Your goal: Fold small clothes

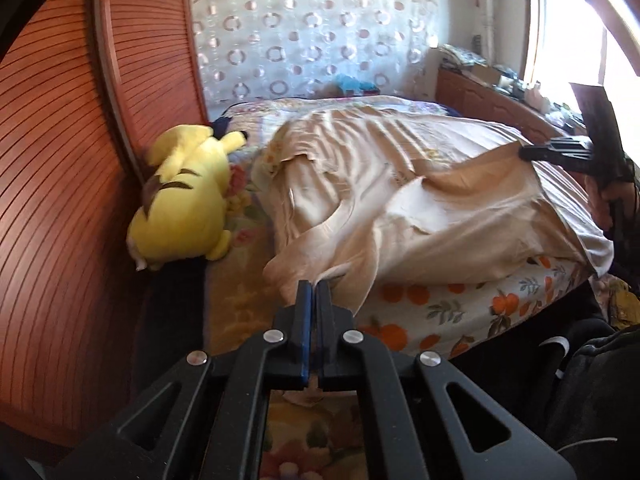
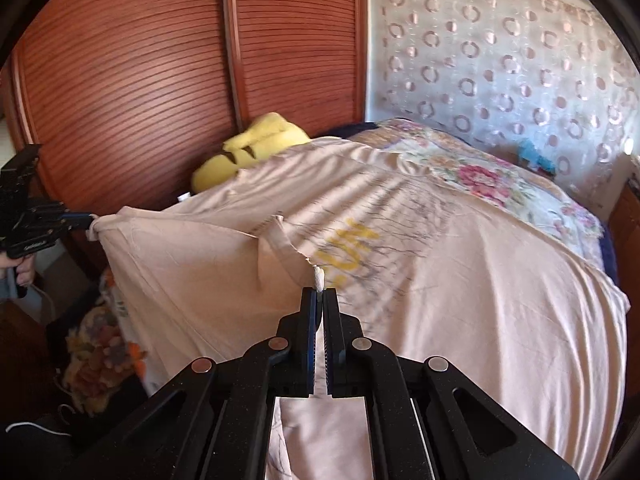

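Note:
A pale peach T-shirt (image 2: 420, 264) with yellow lettering lies spread over the bed, its near edge lifted. My left gripper (image 1: 315, 286) is shut on a corner of the T-shirt (image 1: 360, 216), the cloth bunched between its pads. In the right wrist view that same left gripper (image 2: 91, 222) shows at the far left, pinching the shirt's corner off the bed. My right gripper (image 2: 319, 292) is shut on the shirt's near edge, a white seam sticking up between its tips. From the left wrist view the right gripper (image 1: 524, 153) appears at the right, gripping the cloth.
A yellow plush toy (image 1: 188, 196) lies at the bed's left side against the slatted wooden wardrobe doors (image 1: 60, 160). The bed carries a floral sheet (image 1: 460, 312) and a flowered quilt (image 2: 480, 180). A cluttered wooden shelf (image 1: 492, 80) runs below the window.

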Motion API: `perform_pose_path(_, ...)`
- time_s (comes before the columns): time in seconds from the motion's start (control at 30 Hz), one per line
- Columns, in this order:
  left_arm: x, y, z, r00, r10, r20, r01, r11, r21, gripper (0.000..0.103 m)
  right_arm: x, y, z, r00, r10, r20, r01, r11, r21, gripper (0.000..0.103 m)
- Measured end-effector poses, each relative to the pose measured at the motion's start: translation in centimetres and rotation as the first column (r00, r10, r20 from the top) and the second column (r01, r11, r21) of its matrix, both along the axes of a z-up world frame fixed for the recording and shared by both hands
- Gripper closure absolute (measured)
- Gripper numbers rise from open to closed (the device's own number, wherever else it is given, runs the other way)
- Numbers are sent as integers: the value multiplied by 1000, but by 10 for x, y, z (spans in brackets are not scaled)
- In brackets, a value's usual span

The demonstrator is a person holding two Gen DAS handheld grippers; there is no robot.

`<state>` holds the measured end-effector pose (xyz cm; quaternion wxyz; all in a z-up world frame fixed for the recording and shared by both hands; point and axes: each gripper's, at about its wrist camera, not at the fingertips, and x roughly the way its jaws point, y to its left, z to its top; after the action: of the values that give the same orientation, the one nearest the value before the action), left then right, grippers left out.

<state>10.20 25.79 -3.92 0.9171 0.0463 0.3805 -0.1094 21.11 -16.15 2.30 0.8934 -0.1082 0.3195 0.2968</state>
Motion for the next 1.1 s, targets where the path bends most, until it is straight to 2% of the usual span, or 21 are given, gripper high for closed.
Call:
perform_pose_path(0.23,-15,0,-28,995,-38,-97,36,999,-22,100,11,2,-36,989,10,-147,-12,1000,-19,100)
perform_pose_path(0.33,-13,-1,-31,994,-42,-102,40,999,-28,100,9,0,-43,990,0,-138,-7,999,-50,100)
perform_pose_path(0.4,-12,2,-24,997,-34,-74,31,999,-44,100,9,-5,-41,993,-13,-114,7,999,-53,100)
perform_pose_path(0.6,-9,10,-3,1000,10,0,-10,999,-44,100,0,-11,-27,999,-4,-52,4,1000,0,100)
perform_pose_path(0.63,-6,9,-1,1000,8,3,-8,999,-45,99,-4,-8,-27,999,-4,-40,4,1000,-3,97)
perform_pose_path(0.67,-1,6,1,1000,2,7,-2,999,-42,87,-8,-7,-26,1000,-10,-26,10,1000,-8,95)
perform_pose_path(0.7,5,2,2,1000,0,12,1,999,-42,60,-10,-8,-26,1000,-10,-16,10,1000,-6,94)
perform_pose_path(0.77,16,-7,6,999,5,41,-3,999,-48,35,-10,-11,-28,1000,-14,-19,14,1000,-5,89)
perform_pose_path(0.8,20,-11,9,999,2,51,1,999,-55,31,-9,-12,-29,1000,-21,-20,21,1000,-12,85)
perform_pose_path(0.9,45,-32,19,996,-25,88,32,996,-83,28,-4,-17,-28,999,-25,-21,25,1000,-10,83)
perform_pose_path(1.0,72,-53,29,993,-50,108,60,993,-97,28,9,-22,-21,999,-30,-20,30,1000,0,82)
perform_pose_path(1.1,105,-72,37,991,-73,112,84,992,-99,28,24,-23,-14,999,-32,1,32,999,-19,76)
